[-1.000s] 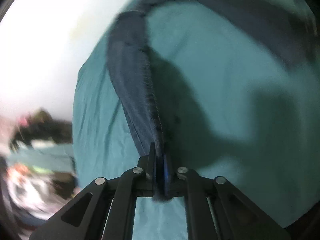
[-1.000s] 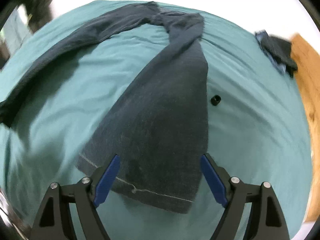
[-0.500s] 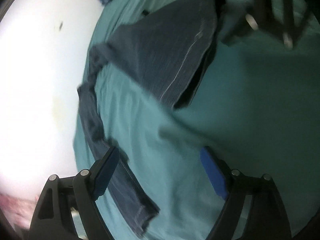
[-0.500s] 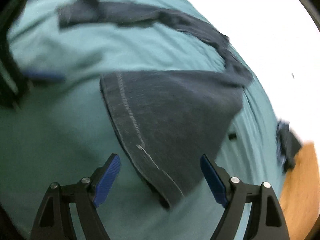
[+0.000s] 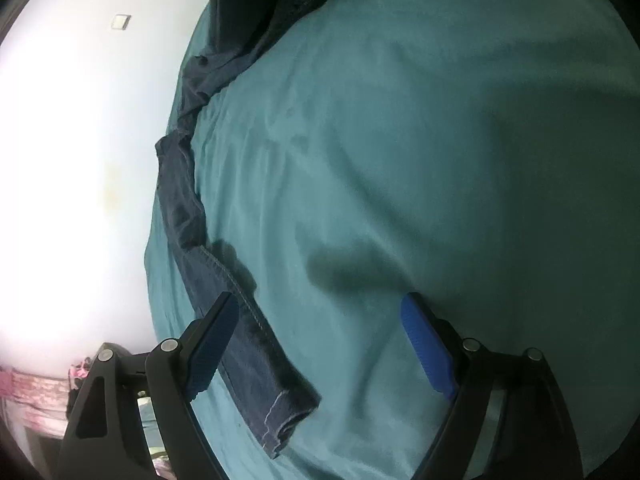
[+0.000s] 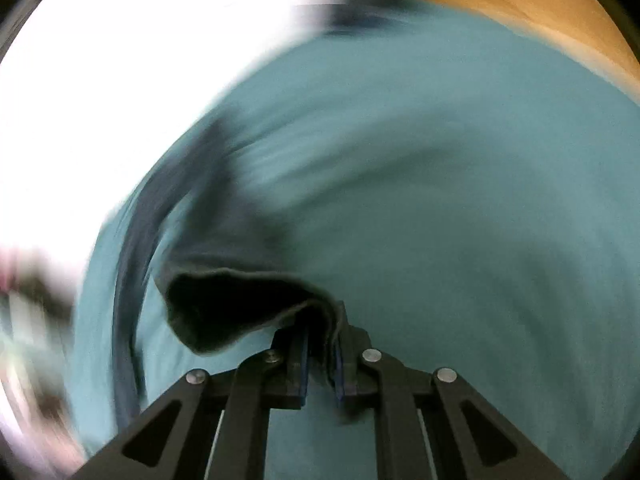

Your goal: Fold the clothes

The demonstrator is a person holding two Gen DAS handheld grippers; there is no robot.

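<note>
Dark blue jeans (image 5: 188, 204) lie on a teal sheet (image 5: 400, 140). In the left wrist view one leg runs down the sheet's left edge, its hem end (image 5: 288, 412) low between the fingers. My left gripper (image 5: 320, 344) is open and empty just above that leg; its left blue pad (image 5: 212, 344) overlaps the cloth. In the blurred right wrist view my right gripper (image 6: 320, 364) is shut on the hem (image 6: 240, 304) of the other leg, whose opening gapes to the left.
A white wall (image 5: 72, 120) lies beyond the sheet's left edge. Pink and mixed clutter (image 5: 36, 384) sits at the lower left. Another dark garment (image 6: 360, 12) lies blurred at the sheet's far edge, next to a wooden surface (image 6: 520, 8).
My left gripper let go of the leg and opened, then moved over its hem end. My right gripper, open over the other leg before, has closed on its hem and is swinging fast.
</note>
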